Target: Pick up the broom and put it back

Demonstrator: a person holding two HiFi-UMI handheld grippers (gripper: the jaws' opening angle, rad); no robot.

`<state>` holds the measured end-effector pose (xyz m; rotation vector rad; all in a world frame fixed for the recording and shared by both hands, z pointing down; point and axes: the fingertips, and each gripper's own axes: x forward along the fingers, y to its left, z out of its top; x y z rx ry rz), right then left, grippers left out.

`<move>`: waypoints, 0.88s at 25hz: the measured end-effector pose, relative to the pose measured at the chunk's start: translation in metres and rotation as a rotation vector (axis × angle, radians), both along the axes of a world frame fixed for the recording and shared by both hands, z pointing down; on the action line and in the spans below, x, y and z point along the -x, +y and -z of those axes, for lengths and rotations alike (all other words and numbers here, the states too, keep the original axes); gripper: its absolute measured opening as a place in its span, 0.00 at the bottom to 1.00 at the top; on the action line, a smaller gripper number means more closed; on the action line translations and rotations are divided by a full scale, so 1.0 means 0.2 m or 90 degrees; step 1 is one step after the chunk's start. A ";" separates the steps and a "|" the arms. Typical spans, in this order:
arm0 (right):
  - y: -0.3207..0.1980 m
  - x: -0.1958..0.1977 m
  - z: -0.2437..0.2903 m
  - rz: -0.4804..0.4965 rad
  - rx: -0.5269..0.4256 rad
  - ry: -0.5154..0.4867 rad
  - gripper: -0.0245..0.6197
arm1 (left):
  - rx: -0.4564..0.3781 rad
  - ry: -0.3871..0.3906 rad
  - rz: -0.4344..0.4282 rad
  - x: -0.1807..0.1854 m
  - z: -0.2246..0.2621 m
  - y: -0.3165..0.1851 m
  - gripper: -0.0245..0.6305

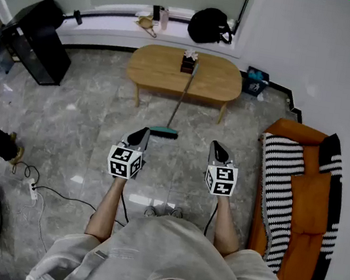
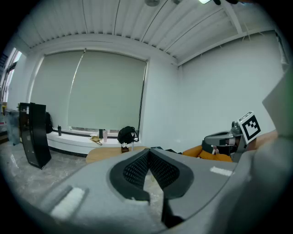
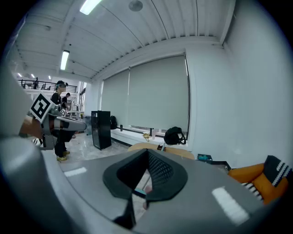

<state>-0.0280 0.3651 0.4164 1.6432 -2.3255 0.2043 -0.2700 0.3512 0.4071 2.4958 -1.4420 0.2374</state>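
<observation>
Left gripper [image 1: 141, 134], right gripper [image 1: 219, 149] up front, both jaws pressed together, nothing pinched. Broom [image 1: 180, 103] ahead, head on floor [image 1: 84, 127], handle leaning on desk [image 1: 160, 67] front edge.

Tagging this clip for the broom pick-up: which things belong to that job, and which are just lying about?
Job in hand:
teal-headed long-handled broom; left gripper and right gripper, both shut and empty.

Lying about:
oval wooden table; black backpack; orange sofa; black-and-white striped blanket; tall black cabinet.
</observation>
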 end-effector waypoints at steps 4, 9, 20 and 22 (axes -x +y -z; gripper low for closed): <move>-0.02 -0.03 0.00 -0.004 -0.001 0.001 0.04 | 0.002 -0.002 0.000 -0.01 0.00 -0.01 0.04; -0.03 -0.06 -0.01 -0.007 -0.001 -0.003 0.04 | 0.006 -0.007 0.001 -0.03 -0.01 -0.01 0.04; -0.05 -0.13 -0.03 0.000 -0.002 -0.013 0.04 | 0.005 -0.016 0.009 -0.11 0.00 -0.01 0.04; -0.06 -0.14 -0.03 0.006 -0.002 -0.011 0.04 | 0.005 -0.016 0.011 -0.13 0.00 -0.02 0.04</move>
